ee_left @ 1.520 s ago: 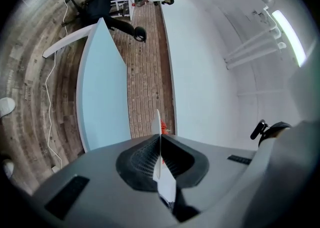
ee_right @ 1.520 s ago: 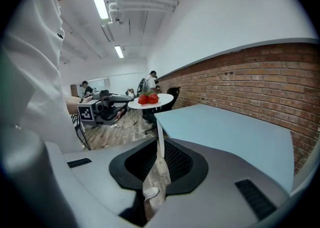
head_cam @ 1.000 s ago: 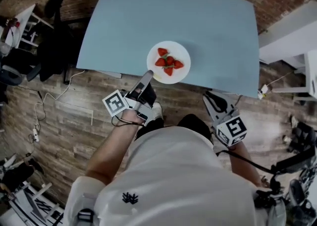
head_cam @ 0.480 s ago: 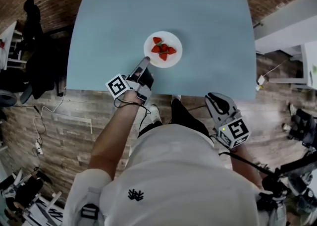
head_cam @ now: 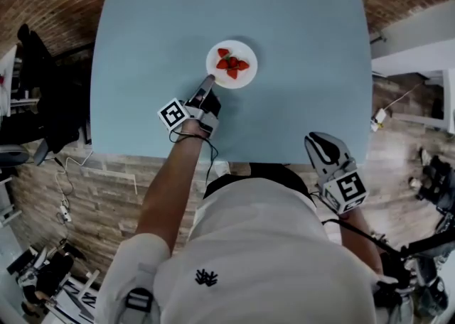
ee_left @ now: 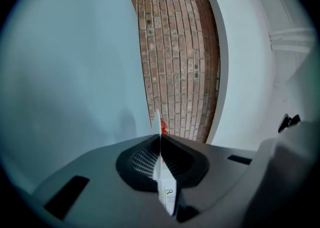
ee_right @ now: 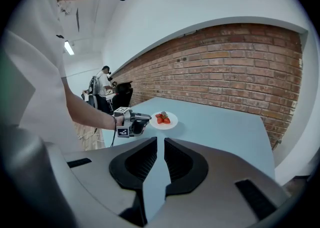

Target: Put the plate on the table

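Observation:
A white plate [head_cam: 242, 79] with several strawberries [head_cam: 231, 64] is over the middle of the light blue table [head_cam: 306, 38]. I cannot tell whether it touches the top. My left gripper [head_cam: 208, 82] is shut on the plate's near rim. The left gripper view shows the rim edge-on [ee_left: 158, 121] between the jaws of the left gripper [ee_left: 160, 139]. From the right gripper view, the plate [ee_right: 163, 122] and left gripper [ee_right: 144, 117] are seen side-on over the table [ee_right: 225, 129]. My right gripper [head_cam: 320, 141] hangs off the table's front edge beside my body, jaws together and empty [ee_right: 160, 144].
A brick wall [ee_right: 225, 67] runs behind the table's far side. Dark chairs and gear [head_cam: 43, 95] stand left of the table, and white furniture [head_cam: 419, 38] stands on the right. Cables [head_cam: 64, 209] lie on the wood floor. A person [ee_right: 102, 89] stands in the background.
My left arm has reached forward, carrying the plate from the table's front edge toward its middle. The right gripper stayed by my body.

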Motion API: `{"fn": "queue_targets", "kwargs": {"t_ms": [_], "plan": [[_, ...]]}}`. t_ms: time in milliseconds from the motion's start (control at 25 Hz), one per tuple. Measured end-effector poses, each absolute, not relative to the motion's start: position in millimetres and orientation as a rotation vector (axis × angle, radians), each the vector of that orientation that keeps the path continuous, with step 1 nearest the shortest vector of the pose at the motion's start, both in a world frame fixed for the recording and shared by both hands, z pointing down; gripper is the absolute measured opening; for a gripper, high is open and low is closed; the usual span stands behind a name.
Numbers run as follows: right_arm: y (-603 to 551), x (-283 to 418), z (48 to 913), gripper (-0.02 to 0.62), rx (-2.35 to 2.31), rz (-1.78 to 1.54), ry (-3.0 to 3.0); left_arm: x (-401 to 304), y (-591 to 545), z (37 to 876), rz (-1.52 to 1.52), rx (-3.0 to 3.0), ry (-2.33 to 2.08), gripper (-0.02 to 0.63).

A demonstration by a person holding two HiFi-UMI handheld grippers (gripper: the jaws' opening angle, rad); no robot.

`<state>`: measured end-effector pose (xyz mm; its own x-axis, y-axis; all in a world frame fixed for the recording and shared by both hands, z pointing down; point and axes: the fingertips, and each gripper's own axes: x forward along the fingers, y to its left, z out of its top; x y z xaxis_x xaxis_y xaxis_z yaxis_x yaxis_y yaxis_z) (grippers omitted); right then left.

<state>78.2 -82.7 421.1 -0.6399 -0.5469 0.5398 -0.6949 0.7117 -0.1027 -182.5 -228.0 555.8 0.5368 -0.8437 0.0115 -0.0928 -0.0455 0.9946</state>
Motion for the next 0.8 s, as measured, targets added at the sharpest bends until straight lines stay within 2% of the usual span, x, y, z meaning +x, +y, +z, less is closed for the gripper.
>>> {"fn": "queue_targets", "kwargs": {"t_ms": [800], "plan": [[-137, 119, 448, 0.049, 1.004, 0.558, -2.407, -160, -298, 619, -0.467, 1.42, -1.001, 0.011]]}}
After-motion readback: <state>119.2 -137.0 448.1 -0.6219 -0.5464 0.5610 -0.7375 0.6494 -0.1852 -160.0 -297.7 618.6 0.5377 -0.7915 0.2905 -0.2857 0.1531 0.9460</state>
